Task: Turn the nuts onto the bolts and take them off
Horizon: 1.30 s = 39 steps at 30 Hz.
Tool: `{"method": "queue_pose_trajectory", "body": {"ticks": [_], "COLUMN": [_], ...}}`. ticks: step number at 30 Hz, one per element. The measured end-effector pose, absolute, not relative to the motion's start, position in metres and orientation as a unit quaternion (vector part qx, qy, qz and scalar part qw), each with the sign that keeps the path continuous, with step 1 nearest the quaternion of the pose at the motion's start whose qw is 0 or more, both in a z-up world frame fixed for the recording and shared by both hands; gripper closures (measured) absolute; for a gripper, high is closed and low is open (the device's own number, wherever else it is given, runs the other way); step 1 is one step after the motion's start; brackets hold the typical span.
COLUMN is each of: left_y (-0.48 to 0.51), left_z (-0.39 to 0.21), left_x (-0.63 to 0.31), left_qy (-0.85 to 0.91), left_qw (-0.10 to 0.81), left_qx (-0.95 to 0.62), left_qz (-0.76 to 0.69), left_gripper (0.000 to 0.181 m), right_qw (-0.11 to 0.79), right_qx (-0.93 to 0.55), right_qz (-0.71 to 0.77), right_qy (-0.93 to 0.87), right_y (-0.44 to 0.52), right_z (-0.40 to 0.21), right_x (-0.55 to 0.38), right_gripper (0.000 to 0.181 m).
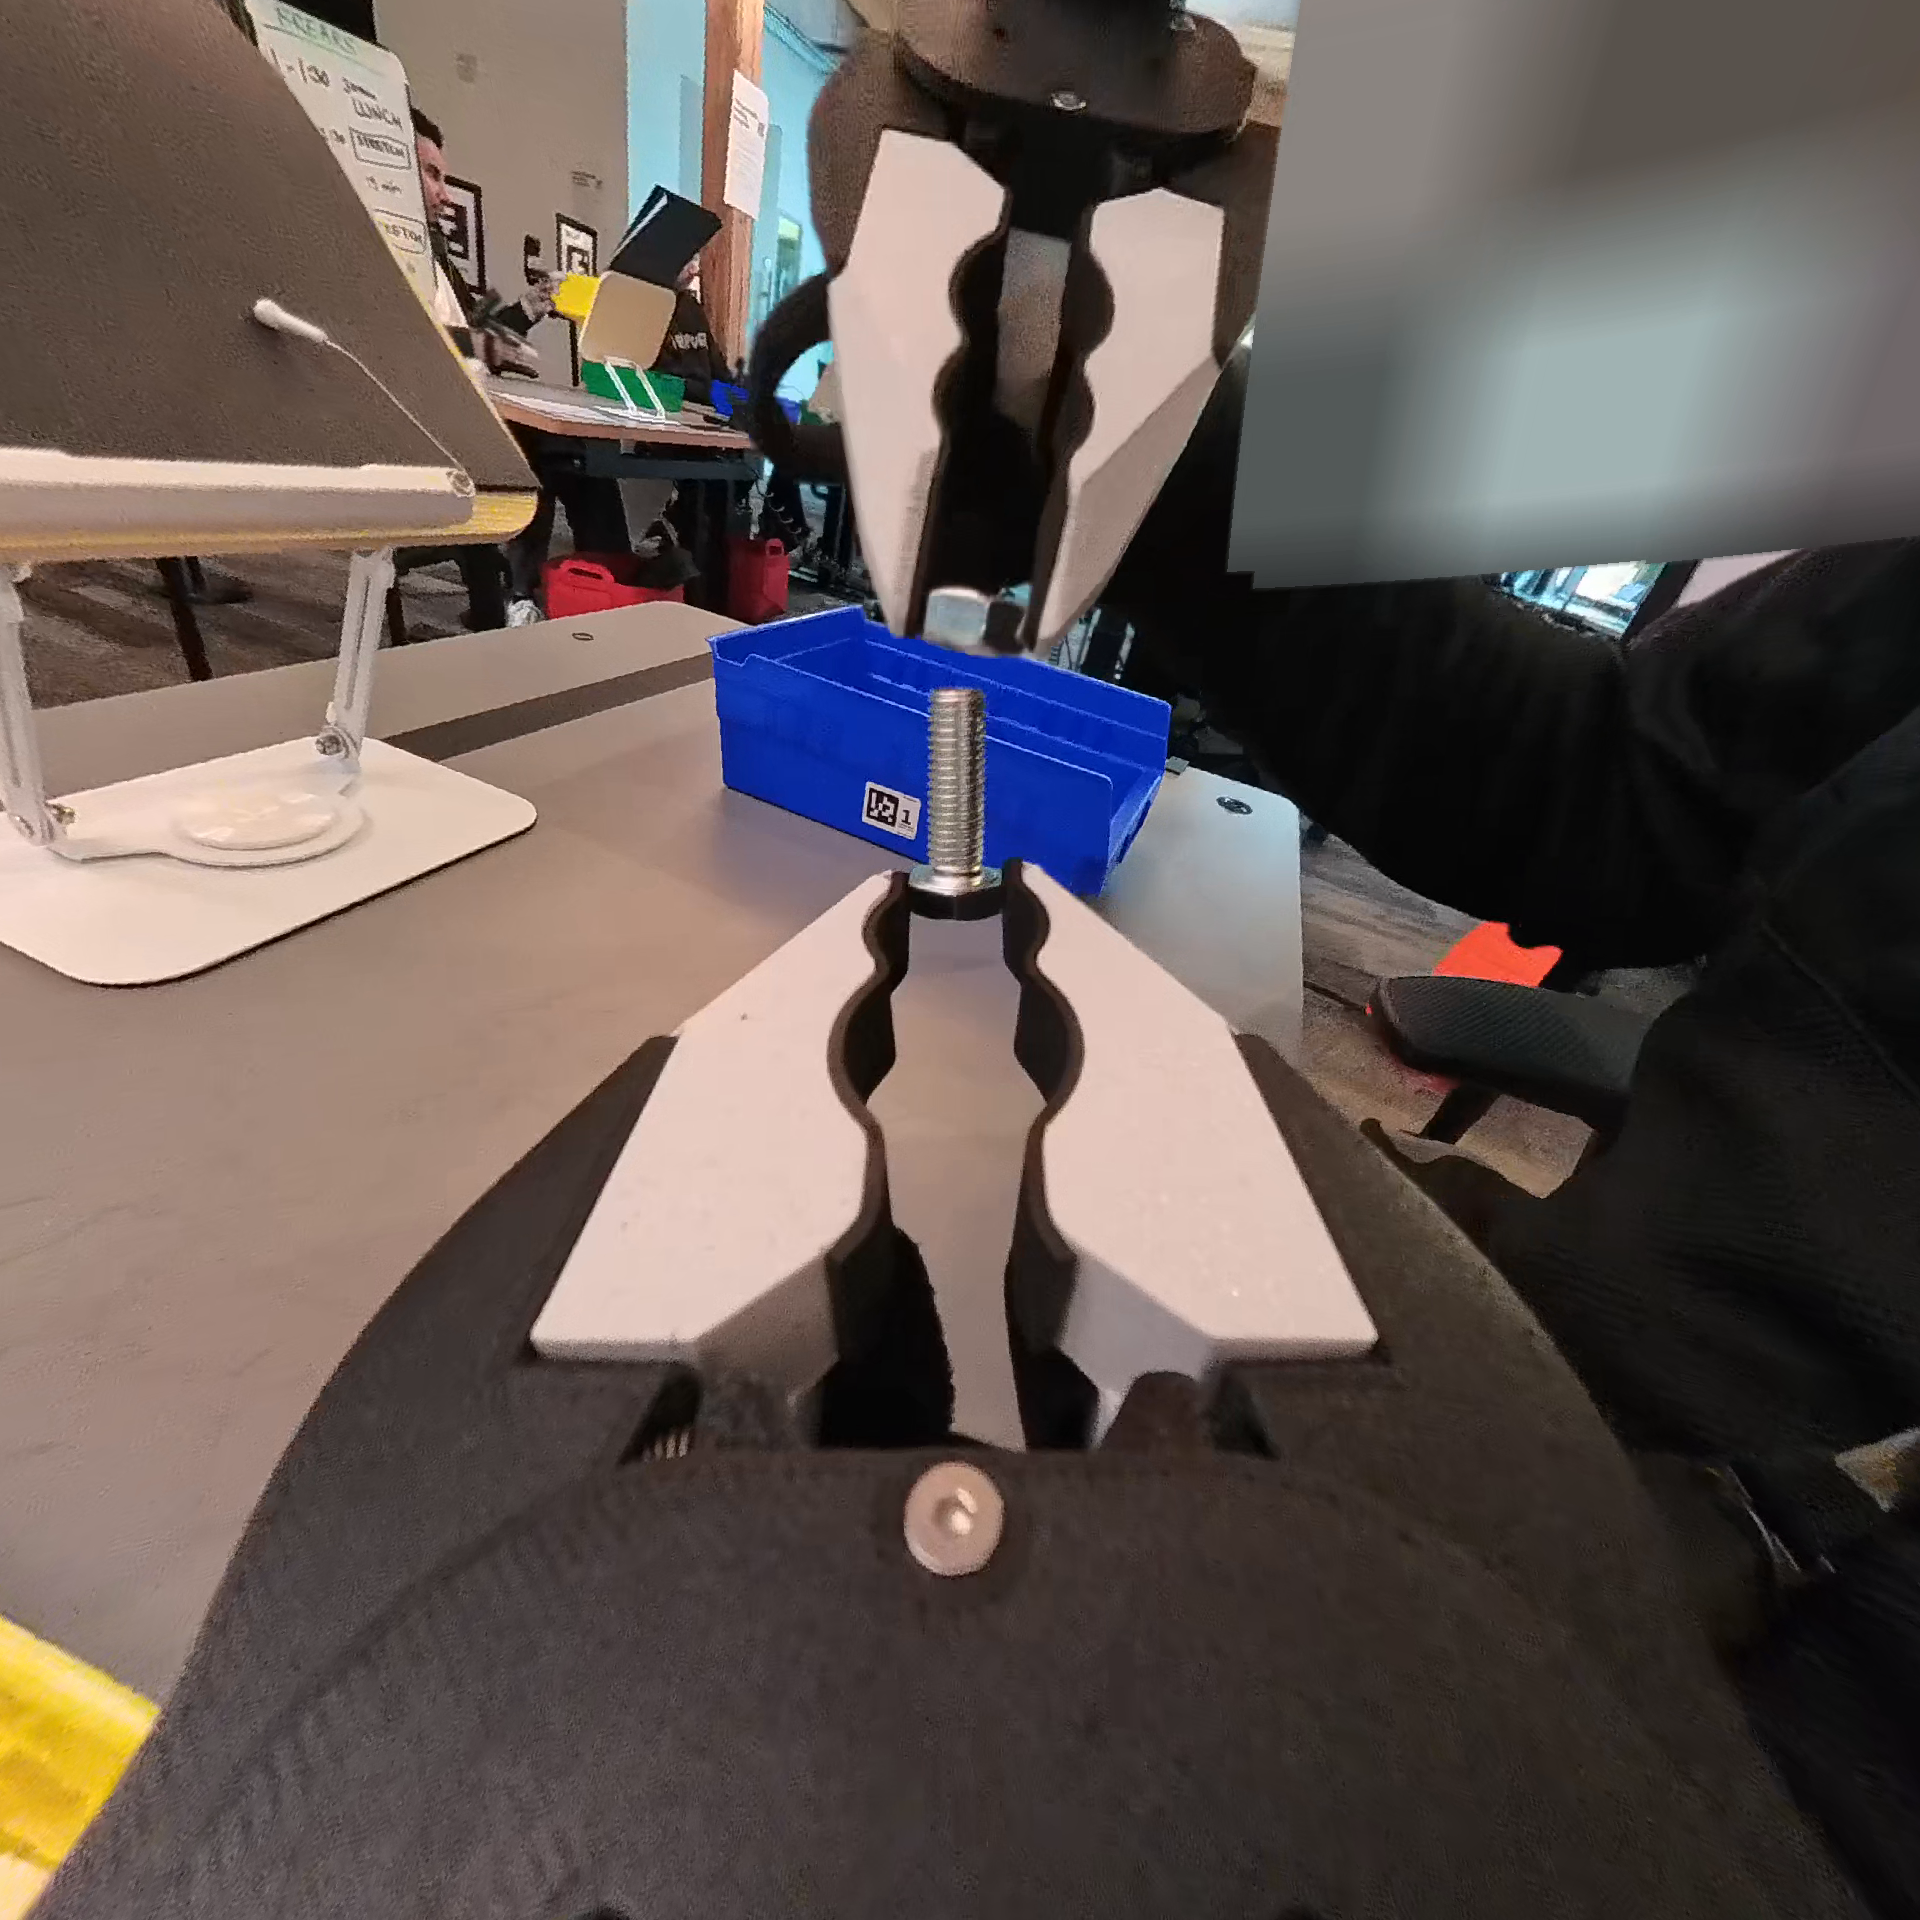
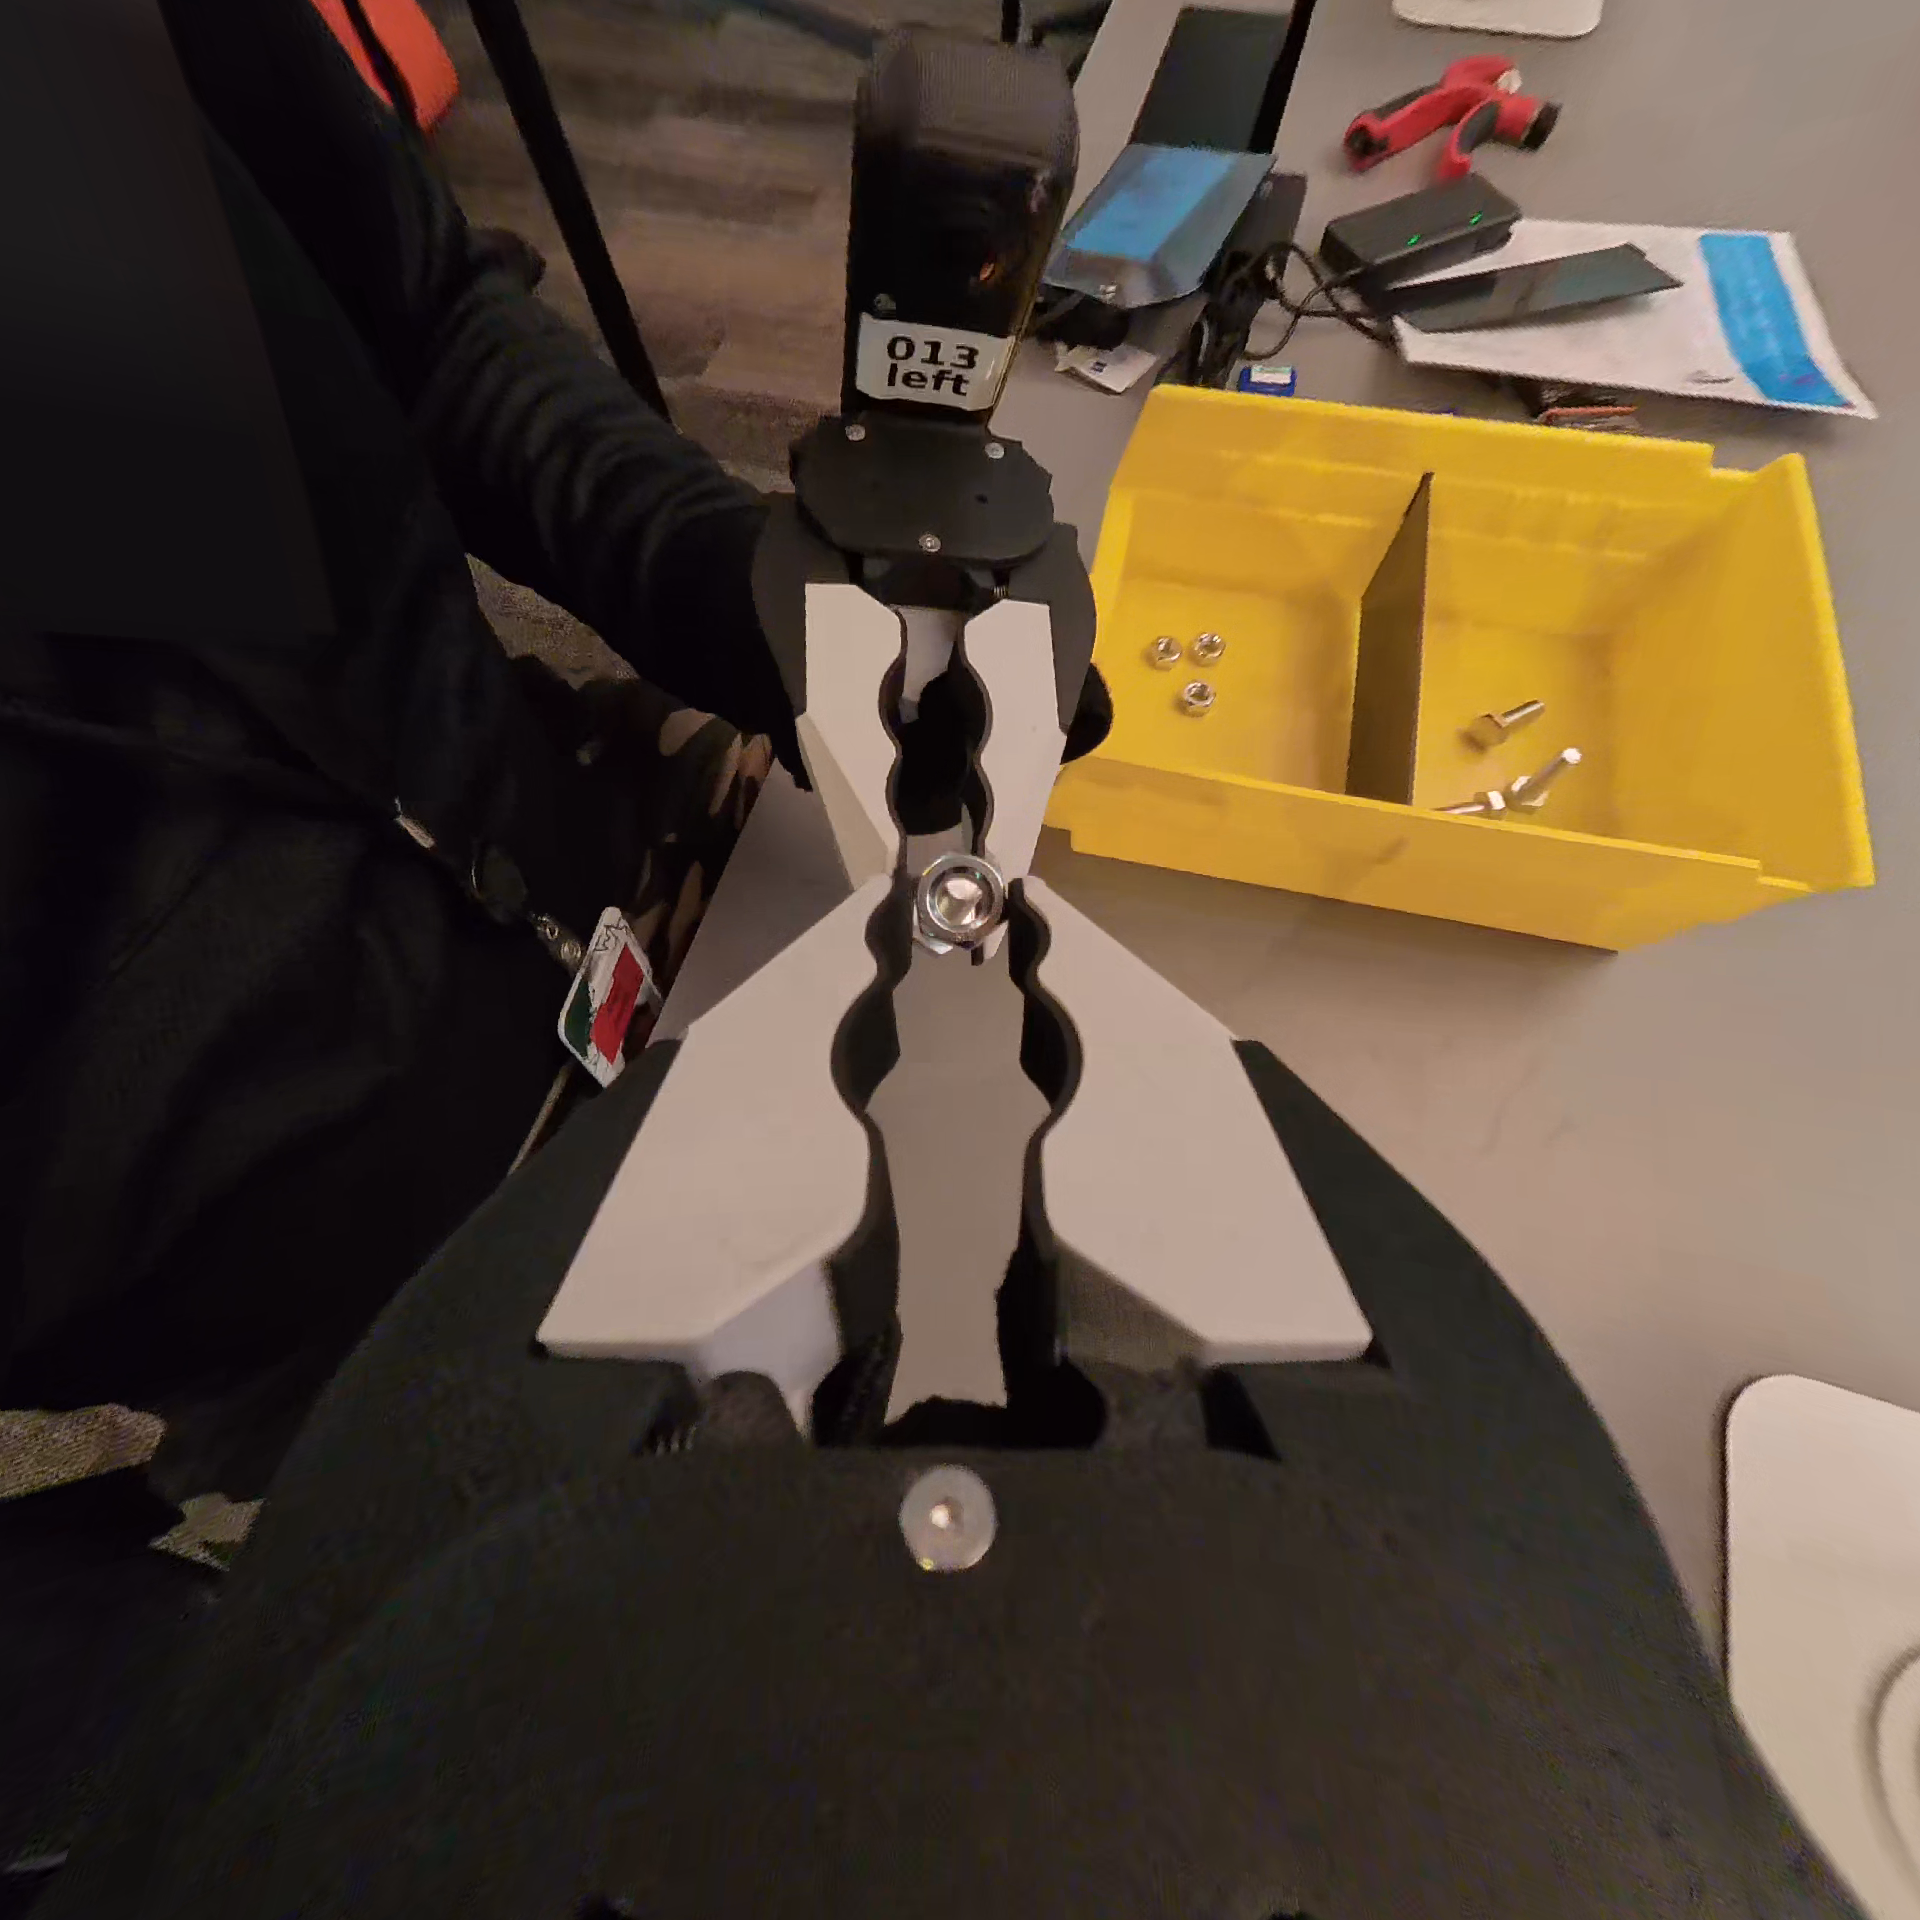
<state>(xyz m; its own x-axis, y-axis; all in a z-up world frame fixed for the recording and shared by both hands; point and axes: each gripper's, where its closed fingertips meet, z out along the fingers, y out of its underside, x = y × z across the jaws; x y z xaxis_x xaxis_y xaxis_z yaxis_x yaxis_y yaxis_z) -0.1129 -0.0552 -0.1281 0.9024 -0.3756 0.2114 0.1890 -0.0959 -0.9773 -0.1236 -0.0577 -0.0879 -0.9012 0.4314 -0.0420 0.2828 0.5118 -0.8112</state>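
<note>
Currently the left gripper (image 1: 954,891) pinches the bolt (image 1: 956,784) by its head, shank upright above the table (image 1: 312,1091). Right gripper (image 1: 977,623) pinches a nut (image 1: 961,615) just above the bolt tip, apart from it.

A grey table (image 1: 260,1122) lies beneath the fingers. Beyond their tips stand a light blue wall (image 1: 665,135), a wooden post (image 1: 731,125) and another table (image 1: 623,421) on patterned carpet (image 1: 94,634).
</note>
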Motion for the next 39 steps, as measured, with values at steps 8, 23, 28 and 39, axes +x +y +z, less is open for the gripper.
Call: {"method": "queue_pose_trajectory", "body": {"ticks": [8, 23, 28, 39], "left_y": [-0.057, -0.055, -0.055, -0.057], "left_z": [-0.124, -0.119, -0.120, -0.113], "left_x": [-0.111, -0.105, -0.107, -0.110], "left_qy": [0.076, 0.087, 0.084, 0.073], "left_qw": [0.670, 0.668, 0.669, 0.679], "left_qx": [-0.714, -0.720, -0.719, -0.709], "left_qz": [-0.189, -0.164, -0.169, -0.175], "left_gripper": [0.165, 0.165, 0.165, 0.165], "right_qw": [0.057, 0.033, 0.046, 0.076], "right_qx": [-0.190, -0.152, -0.171, -0.194], "right_qz": [0.430, 0.367, 0.417, 0.506], "right_qy": [-0.881, -0.917, -0.891, -0.837], "right_y": [-0.067, -0.073, -0.072, -0.067], "right_z": [-0.091, -0.102, -0.096, -0.082], "right_x": [-0.123, -0.123, -0.123, -0.124], "right_gripper": [0.165, 0.165, 0.166, 0.166]}}
